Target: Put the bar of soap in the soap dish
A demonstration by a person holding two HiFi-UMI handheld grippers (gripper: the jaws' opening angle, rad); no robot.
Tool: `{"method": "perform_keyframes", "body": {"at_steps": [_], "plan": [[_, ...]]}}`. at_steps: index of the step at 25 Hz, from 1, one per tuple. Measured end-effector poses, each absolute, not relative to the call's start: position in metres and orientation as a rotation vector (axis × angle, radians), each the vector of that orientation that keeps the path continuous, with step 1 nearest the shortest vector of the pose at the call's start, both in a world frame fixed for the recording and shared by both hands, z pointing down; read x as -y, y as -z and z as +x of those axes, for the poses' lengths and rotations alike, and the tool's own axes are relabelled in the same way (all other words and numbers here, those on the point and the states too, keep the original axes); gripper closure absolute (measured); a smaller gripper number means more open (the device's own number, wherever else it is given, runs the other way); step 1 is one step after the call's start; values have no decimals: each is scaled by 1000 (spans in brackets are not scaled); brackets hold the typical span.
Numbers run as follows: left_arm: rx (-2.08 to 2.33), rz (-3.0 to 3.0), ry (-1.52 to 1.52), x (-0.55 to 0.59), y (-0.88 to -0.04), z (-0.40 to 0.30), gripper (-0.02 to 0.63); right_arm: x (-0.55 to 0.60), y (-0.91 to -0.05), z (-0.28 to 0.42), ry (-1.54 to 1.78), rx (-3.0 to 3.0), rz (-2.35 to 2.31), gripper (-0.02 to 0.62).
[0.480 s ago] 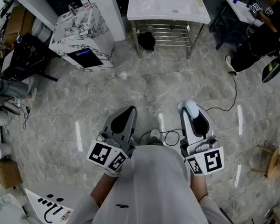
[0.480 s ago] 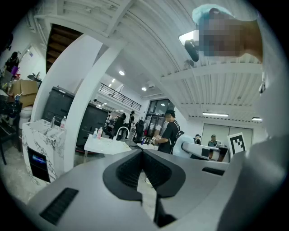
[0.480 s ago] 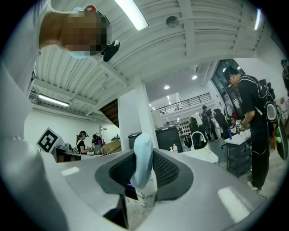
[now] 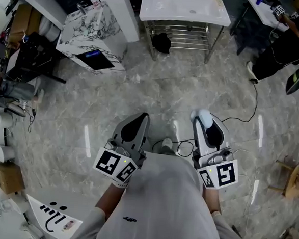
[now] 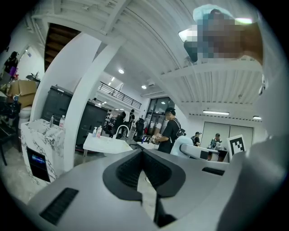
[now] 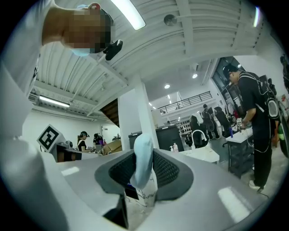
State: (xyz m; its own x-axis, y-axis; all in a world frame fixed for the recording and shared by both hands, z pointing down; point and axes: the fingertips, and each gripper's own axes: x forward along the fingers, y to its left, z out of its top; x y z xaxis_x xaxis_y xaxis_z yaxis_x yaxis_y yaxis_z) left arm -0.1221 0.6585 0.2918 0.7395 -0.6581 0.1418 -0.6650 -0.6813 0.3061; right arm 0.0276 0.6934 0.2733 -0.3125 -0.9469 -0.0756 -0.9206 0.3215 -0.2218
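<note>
A pale blue bar of soap (image 4: pixel 203 115) sticks up between the jaws of my right gripper (image 4: pixel 204 119), which is shut on it; the right gripper view shows the bar of soap (image 6: pixel 143 155) standing on edge between the dark pads. My left gripper (image 4: pixel 143 117) is held level beside it, close to the body, its jaws shut with nothing between them. Only a thin slit shows at the left gripper (image 5: pixel 142 158) in its own view. I cannot make out a soap dish in any view. A white sink table (image 4: pixel 185 9) stands far ahead across the floor.
A marble-patterned cabinet (image 4: pixel 91 33) stands ahead on the left beside a white column. A wire shelf (image 4: pixel 178 34) sits under the sink table. A black cable (image 4: pixel 244 113) trails over the grey floor. A wooden stool (image 4: pixel 296 180) is at the right, and people (image 6: pixel 255 113) stand in the room.
The head view has shifted slightly, so the sink table and cabinet sit a little further right. Both grippers keep the same pose, soap still in the right one.
</note>
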Motion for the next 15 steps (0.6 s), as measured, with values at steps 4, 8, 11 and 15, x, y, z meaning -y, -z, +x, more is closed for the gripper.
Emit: {"method": "perform_keyframes", "body": {"at_steps": [4, 8, 11, 15], "plan": [[1046, 2576, -31, -650, -296, -128, 598, -683, -275, 25, 233, -2401, -1691, 468], [1053, 2550, -19, -632, -301, -136, 598, -663, -274, 22, 239, -2411, -1692, 468], [1042, 2538, -12, -614, -306, -137, 597, -646, -276, 21, 244, -2415, -1703, 468], [1016, 2543, 13, -573, -307, -137, 598, -608, -277, 18, 247, -2414, -1720, 468]]}}
